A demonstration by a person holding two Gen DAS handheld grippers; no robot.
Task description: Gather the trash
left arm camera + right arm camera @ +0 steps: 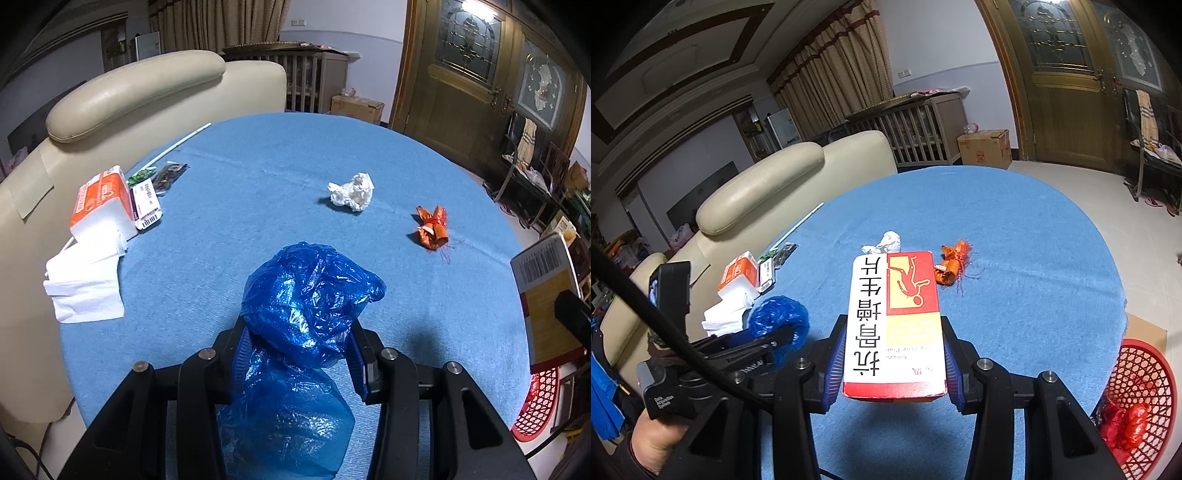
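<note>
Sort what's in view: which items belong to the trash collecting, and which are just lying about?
Job: blue plastic bag in left hand-held gripper; medicine box in right hand-held gripper; crumpled tissue; orange wrapper; red basket.
Lying about: tissue pack, sofa.

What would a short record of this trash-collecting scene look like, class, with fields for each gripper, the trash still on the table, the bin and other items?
left gripper: shut on blue plastic bag
right gripper: shut on red and white box
trash on table: crumpled white tissue; orange wrapper
bin: red mesh basket, beside the table's right edge, red trash inside
table: round, blue cloth
other items: tissue pack and loose tissues at left
</note>
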